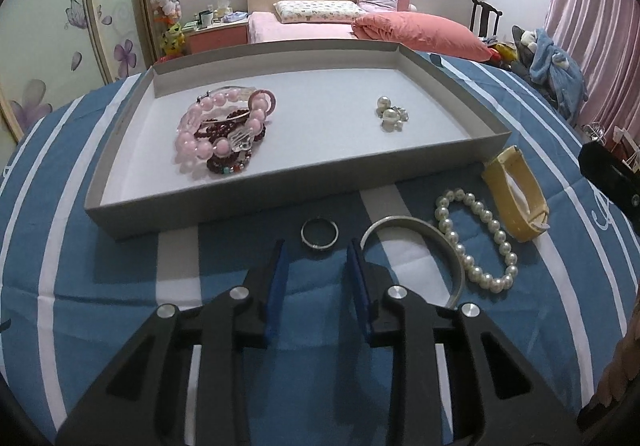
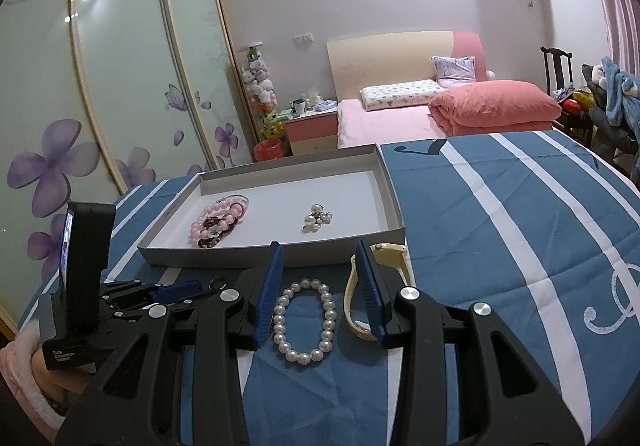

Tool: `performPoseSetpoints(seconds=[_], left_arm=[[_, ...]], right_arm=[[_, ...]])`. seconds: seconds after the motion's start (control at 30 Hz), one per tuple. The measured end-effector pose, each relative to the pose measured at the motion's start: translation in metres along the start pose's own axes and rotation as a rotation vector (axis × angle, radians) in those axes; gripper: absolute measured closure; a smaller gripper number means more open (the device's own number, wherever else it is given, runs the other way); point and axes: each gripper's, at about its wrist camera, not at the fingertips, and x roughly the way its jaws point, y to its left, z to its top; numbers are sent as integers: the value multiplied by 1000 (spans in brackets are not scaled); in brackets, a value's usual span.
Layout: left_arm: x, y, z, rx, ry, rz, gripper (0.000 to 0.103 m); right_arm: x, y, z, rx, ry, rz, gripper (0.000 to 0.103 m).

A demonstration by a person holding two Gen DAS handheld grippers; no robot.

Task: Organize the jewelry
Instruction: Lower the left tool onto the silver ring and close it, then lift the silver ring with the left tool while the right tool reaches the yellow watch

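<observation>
A grey tray point(image 1: 280, 185) on the blue striped cloth holds a pile of pink and dark red bead bracelets point(image 1: 224, 135) and pearl earrings point(image 1: 390, 113). In front of it lie a small silver ring point(image 1: 319, 234), a silver bangle point(image 1: 436, 246), a white pearl bracelet point(image 1: 476, 242) and a cream strap point(image 1: 516, 193). My left gripper point(image 1: 318, 250) is open and empty, its tips just short of the ring. My right gripper point(image 2: 320, 252) is open and empty, over the pearl bracelet point(image 2: 304, 320), with the cream strap point(image 2: 380, 286) by its right finger. The tray point(image 2: 240, 258) lies beyond.
The left gripper's body point(image 2: 84, 286) sits at the left of the right wrist view. Beyond the cloth are a bed point(image 1: 340, 29) with pink bedding, a nightstand point(image 2: 310, 129), a wardrobe with flower doors point(image 2: 100, 85) and a chair with clothes point(image 1: 556, 61).
</observation>
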Motion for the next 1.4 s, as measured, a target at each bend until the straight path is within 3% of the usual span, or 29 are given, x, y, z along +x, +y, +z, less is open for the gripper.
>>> performPoseSetpoints(seconds=[0.53,1.03,1.2,1.4], left_arm=[[9,-9,12,20,5,38,82],[-16,75,-7,-139,-2,174,82],[-27,92,-16,-199,-24,151,83],[-42,88,-19,-199,-73,128,83]], right_arm=[[-1,-2,1,8,1,-2,64],[-5,8,3,-7,-4,20,64],[-5,13,5,-16,-9,25,64],[-2,19,3,-38,9,33,64]])
